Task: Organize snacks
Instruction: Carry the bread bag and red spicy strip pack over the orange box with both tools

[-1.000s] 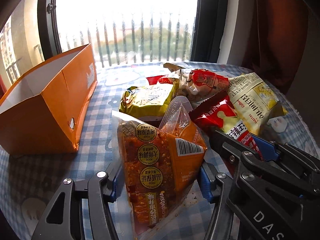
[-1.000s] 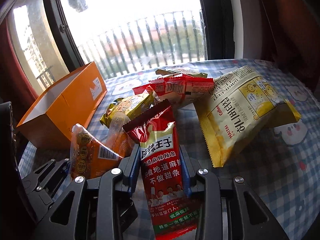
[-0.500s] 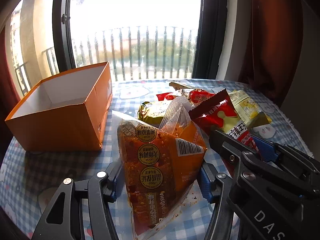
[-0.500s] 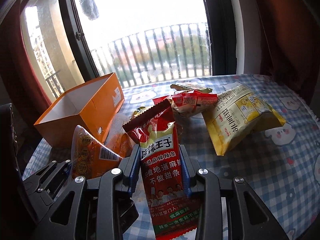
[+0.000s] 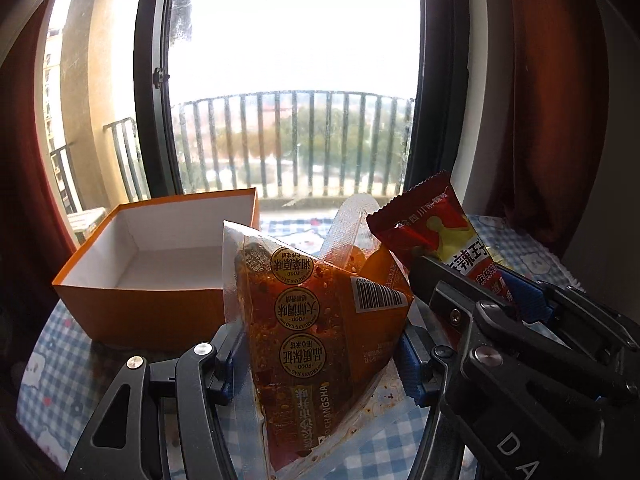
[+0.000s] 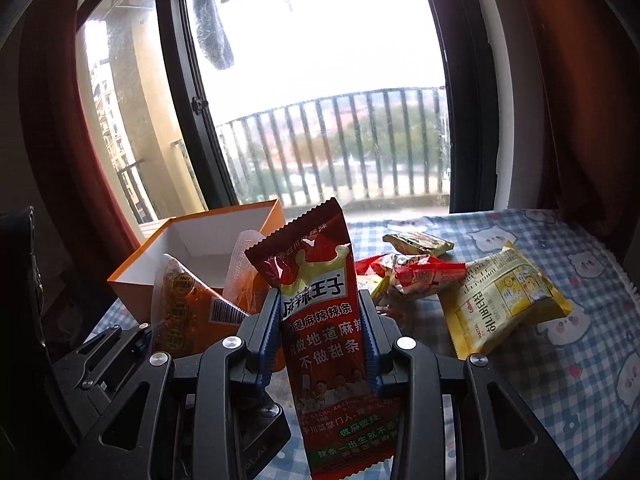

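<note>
Gripping an orange pouch (image 5: 320, 328) in the left gripper (image 5: 320, 354) and a red packet (image 6: 324, 320) in the right gripper (image 6: 322, 338), both above the table near the box (image 5: 136, 304), risks the slick pouch slipping free.

Both packets are now higher than one second ago: the orange packet (image 5: 320, 328) in the left gripper (image 5: 316, 356) and the red packet (image 6: 324, 332) in the right gripper (image 6: 320, 340) are lifted off the checkered tablecloth (image 6: 560, 380). The orange box (image 5: 160, 276) now appears lower, with its white inside visible. The yellow bag (image 6: 504, 300) and other snacks now lie farther below.
</note>
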`<state>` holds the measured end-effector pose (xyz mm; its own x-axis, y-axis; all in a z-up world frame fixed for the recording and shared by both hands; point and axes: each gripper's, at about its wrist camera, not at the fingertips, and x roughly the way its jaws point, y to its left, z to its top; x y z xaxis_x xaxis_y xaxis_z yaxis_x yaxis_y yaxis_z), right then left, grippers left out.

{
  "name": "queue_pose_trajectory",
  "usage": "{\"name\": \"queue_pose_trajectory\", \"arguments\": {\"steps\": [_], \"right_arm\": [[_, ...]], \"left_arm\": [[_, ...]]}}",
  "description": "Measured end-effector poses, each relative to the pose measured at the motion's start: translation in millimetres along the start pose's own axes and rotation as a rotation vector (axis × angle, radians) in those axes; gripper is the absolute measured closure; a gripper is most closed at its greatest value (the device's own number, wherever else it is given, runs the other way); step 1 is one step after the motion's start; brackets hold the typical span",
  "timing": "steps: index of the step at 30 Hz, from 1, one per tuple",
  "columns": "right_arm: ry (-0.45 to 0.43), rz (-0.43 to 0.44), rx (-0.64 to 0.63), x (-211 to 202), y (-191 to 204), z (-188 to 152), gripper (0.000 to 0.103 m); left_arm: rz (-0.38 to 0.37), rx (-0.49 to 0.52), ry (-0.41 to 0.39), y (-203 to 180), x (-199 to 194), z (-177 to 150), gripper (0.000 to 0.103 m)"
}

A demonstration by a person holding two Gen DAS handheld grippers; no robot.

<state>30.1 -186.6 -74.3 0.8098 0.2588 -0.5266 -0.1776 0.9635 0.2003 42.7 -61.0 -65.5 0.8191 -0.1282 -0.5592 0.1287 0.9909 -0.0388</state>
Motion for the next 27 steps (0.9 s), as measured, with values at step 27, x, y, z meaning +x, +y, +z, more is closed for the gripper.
{"name": "queue_pose_trajectory", "arguments": {"steps": [27], "right_arm": [[-0.017,0.182,-0.066,123,110,94,0.064]], "left_arm": [[0.175,-0.068,-0.067,125,44,76,0.041]]}}
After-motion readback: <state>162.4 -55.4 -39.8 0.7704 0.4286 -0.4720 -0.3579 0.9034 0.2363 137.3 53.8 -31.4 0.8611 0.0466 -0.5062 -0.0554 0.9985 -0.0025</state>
